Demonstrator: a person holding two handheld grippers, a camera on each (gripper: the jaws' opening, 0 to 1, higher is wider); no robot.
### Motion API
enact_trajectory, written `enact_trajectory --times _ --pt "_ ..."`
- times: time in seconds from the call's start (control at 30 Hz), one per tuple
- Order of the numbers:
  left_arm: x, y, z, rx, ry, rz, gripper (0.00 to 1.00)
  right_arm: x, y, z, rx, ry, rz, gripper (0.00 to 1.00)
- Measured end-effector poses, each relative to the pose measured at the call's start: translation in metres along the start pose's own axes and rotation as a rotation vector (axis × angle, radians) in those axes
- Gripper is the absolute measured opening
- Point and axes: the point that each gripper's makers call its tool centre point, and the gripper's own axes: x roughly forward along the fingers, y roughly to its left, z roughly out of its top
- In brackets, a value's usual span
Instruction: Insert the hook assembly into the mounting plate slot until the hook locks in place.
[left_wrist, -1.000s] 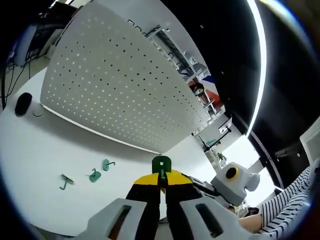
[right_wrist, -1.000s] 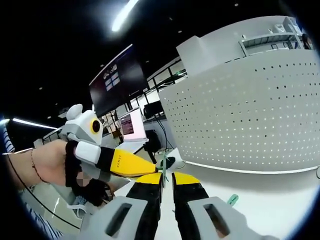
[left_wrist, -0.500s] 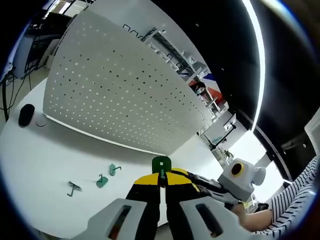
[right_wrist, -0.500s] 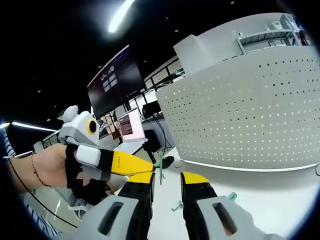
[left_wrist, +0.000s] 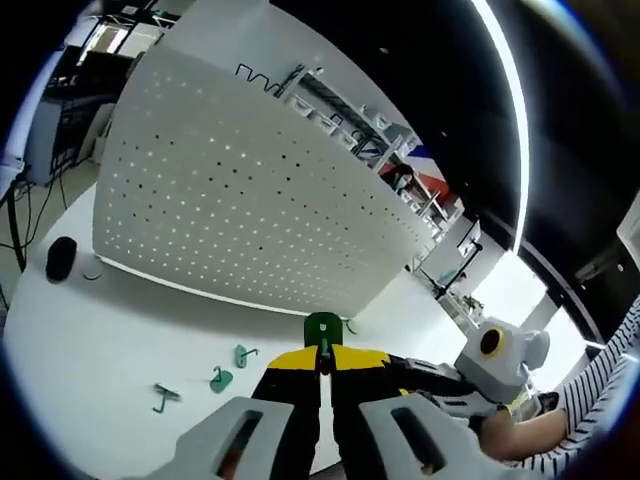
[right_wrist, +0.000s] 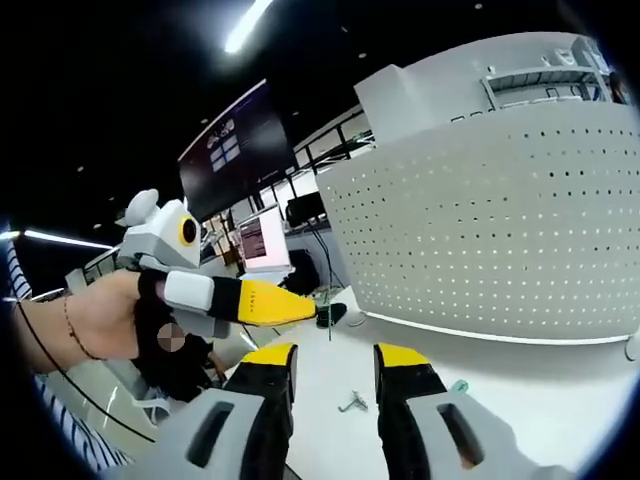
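With the left gripper (left_wrist: 323, 362) clamped on the green plastic hook plate (left_wrist: 322, 327) at 12 o'clock and the right gripper (right_wrist: 332, 362) gaping empty, carrying it to the white perforated pegboard (left_wrist: 230, 200) likely comes next.

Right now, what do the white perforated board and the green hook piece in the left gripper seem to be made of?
White perforated board: probably painted sheet metal; smooth matt face, regular punched holes.
Green hook piece: likely moulded plastic tab, uniform flat colour, held between the left gripper fingers; thin wire below it looks metal.

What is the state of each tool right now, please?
Left tool: closed on the small green plastic hook with its thin metal wire.
Right tool: open, holding nothing.
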Motion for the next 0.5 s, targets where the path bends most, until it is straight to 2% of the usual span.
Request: enact_trajectory --times 0.13,0.2,0.3,0.5 --pt "0.001 0.002 0.008 0.031 -0.026 0.015 0.01 -0.004 -0.011 -0.009 0.006 0.016 -0.028 0.31" --pt "-0.001 0.002 0.021 0.099 -0.073 0.028 0.01 -0.01 -0.025 -0.01 -0.023 -0.005 -0.092 0.33" --pt "-0.005 0.008 0.033 0.163 -0.1 0.08 0.01 -0.018 -0.04 -0.02 -0.051 0.018 -0.148 0.38" --pt "-0.009 0.015 0.047 0.168 -0.158 0.109 0.01 -0.031 -0.061 -0.029 -0.046 0.042 -0.21 0.45"
